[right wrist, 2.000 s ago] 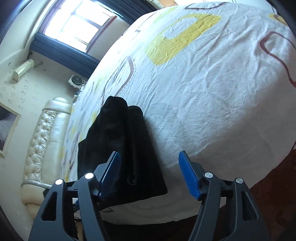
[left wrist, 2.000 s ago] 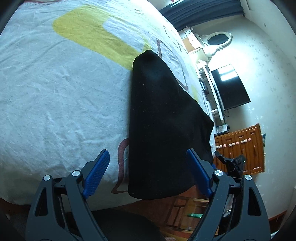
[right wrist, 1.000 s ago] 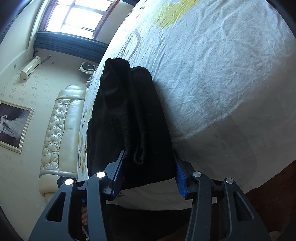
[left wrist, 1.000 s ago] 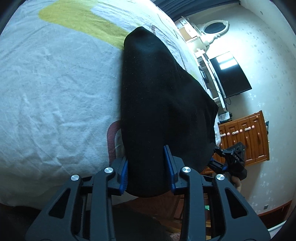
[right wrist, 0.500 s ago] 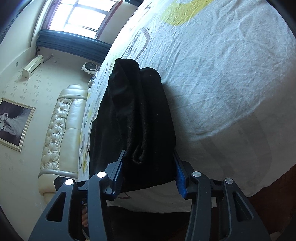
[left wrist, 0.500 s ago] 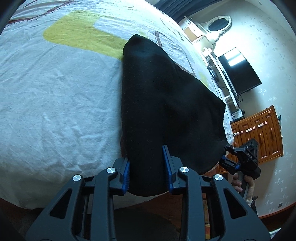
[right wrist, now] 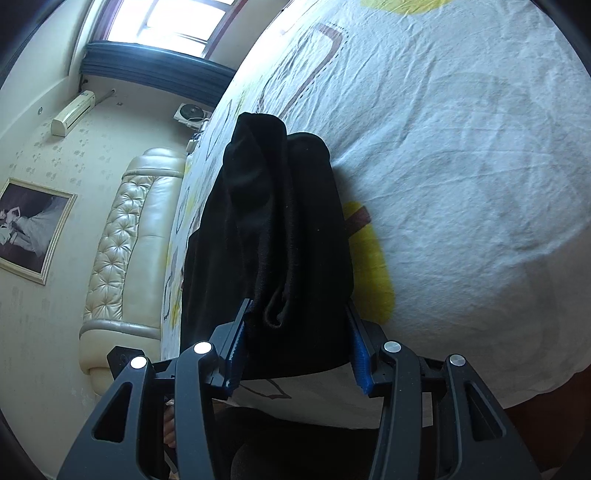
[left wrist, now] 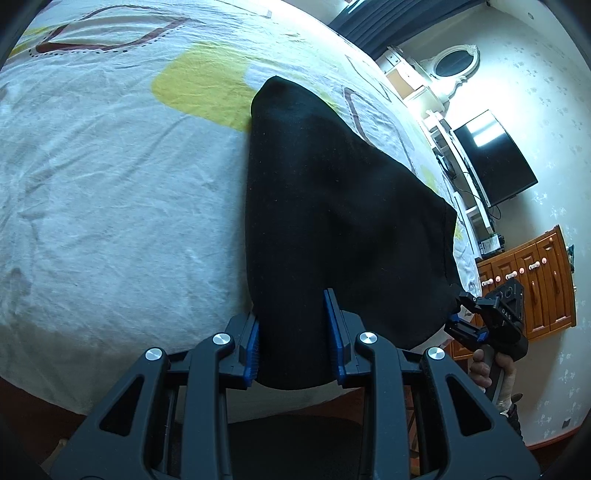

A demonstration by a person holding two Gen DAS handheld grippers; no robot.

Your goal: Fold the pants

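Black pants (left wrist: 332, 206) lie folded lengthwise on a white bed sheet (left wrist: 110, 206) with yellow and brown shapes. My left gripper (left wrist: 293, 336) is shut on one near corner of the pants' end, its blue pads pressing the cloth from both sides. In the right wrist view the pants (right wrist: 273, 229) show as bunched layers, and my right gripper (right wrist: 295, 347) is shut on the other near corner. The right gripper (left wrist: 467, 325) also appears at the pants' far corner in the left wrist view, held by a hand (left wrist: 484, 373). The gripped end is raised off the sheet.
A padded cream headboard (right wrist: 122, 236) and a framed picture (right wrist: 29, 229) are on the left in the right wrist view. A television (left wrist: 495, 158), a white shelf (left wrist: 461, 173) and a wooden cabinet (left wrist: 532, 280) stand beyond the bed. A window (right wrist: 166, 18) with dark curtains is at the back.
Both grippers, open two seconds ago, have shut on the pants' near end. Since then they have carried it further over the bed, and more of the sheet's pattern shows beyond the pants.
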